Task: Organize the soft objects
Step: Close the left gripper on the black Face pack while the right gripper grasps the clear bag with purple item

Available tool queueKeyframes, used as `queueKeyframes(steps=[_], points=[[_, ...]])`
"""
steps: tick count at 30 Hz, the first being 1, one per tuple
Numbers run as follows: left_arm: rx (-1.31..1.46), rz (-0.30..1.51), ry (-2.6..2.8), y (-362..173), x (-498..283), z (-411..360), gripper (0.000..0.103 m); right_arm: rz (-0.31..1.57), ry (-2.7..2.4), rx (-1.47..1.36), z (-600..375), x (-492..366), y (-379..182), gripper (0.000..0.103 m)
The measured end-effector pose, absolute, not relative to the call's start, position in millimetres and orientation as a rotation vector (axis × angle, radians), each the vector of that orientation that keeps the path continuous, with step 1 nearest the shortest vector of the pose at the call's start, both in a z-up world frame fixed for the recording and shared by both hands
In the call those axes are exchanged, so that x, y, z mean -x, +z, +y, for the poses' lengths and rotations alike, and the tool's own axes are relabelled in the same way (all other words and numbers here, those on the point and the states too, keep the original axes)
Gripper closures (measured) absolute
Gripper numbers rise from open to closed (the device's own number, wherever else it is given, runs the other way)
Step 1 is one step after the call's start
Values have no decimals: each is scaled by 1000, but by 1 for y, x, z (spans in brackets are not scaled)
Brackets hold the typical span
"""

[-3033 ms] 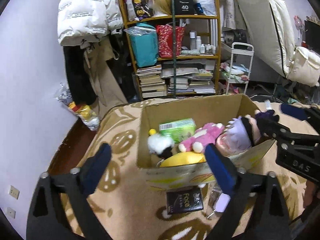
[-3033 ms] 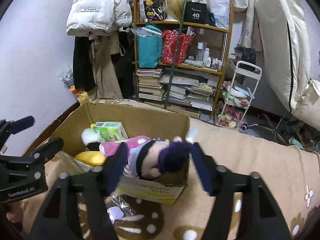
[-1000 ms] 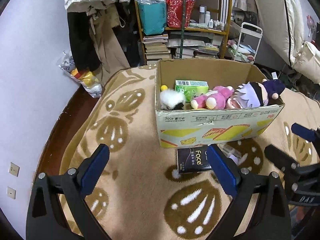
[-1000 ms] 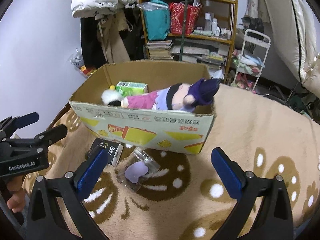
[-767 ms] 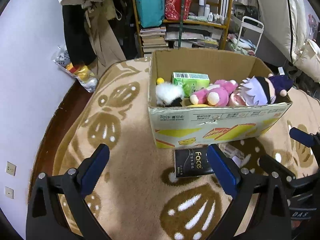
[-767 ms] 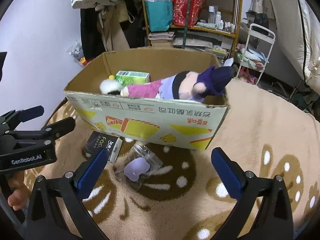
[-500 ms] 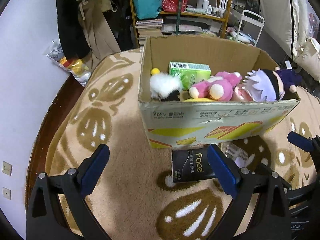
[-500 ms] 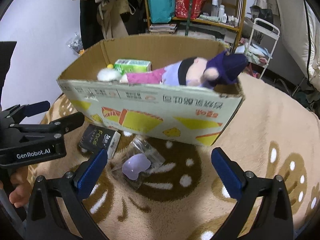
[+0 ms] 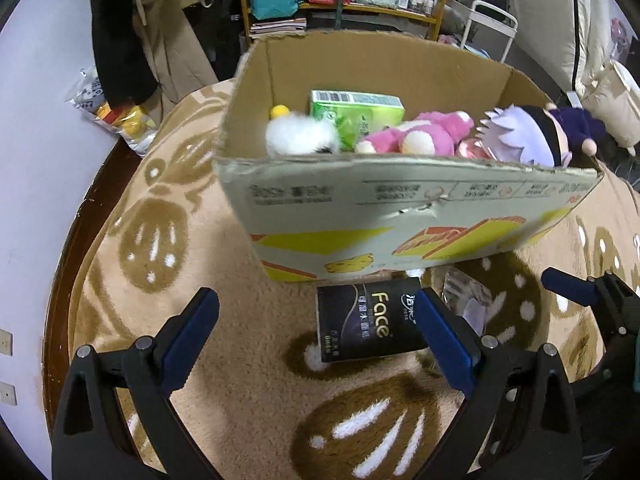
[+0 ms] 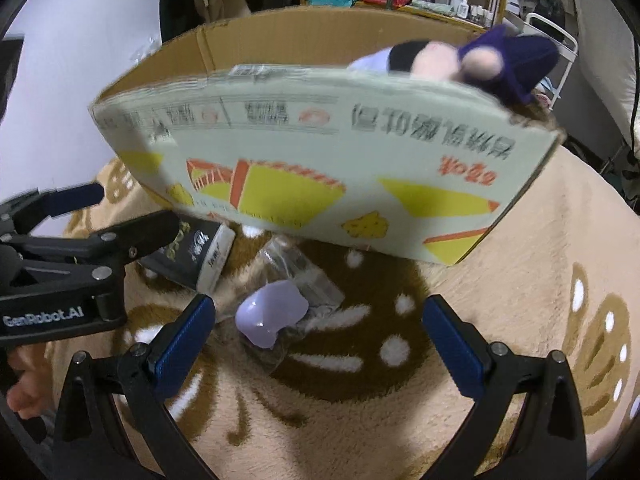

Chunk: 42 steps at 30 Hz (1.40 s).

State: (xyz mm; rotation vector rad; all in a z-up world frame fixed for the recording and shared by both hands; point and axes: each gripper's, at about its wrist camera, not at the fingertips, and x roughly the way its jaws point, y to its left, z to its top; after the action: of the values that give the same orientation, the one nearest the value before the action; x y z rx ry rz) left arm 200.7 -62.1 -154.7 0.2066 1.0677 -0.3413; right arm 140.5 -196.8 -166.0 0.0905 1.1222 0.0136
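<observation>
two tools are hanging low over the blanket (image 9: 224,320), both with their jaws spread wide and nothing between them: i am holding my left tool (image 9: 316,340) just in front of the black face pack (image 9: 368,326), and my right tool (image 10: 318,334) over the clear packet with the lilac pad (image 10: 274,314). the cardboard box (image 9: 400,208) is sitting just behind these two, and it is already carrying the soft things: the white fluffy toy (image 9: 300,136), the green tissue pack (image 9: 358,114), the pink plush (image 9: 416,138) and the doll with the purple hat (image 9: 532,132), which is leaning over the right rim. i am judging the step in hand to be the reach for what is lying outside the box. next, each tool is needing to drop onto its piece and close gently, as the crinkly packet could slip, then lift clear of the near wall and over the rim.
</observation>
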Motion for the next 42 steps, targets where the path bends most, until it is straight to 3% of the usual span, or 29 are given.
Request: queueKeyframes(steps=[27,28,30,34,42], points=[[-240,1146,-376,-179,-197,-86,7,1173,74,-54,-176,-154,-198,0],[-240,1155,-375,-180,-197,-86,8,1173,75,-57,-181,-153,-196,1],[-218,1177,-387,-184,-198,-85,21,1174,77,-63,-184,-152,-195,5],[-194,1189,-397,-185,-197,-83,38,1180,88,-68,-192,-149,-192,10],[-185,1184,-394,-183,-195,-78,39,1171,80,-50,-191,-145,-189,10]])
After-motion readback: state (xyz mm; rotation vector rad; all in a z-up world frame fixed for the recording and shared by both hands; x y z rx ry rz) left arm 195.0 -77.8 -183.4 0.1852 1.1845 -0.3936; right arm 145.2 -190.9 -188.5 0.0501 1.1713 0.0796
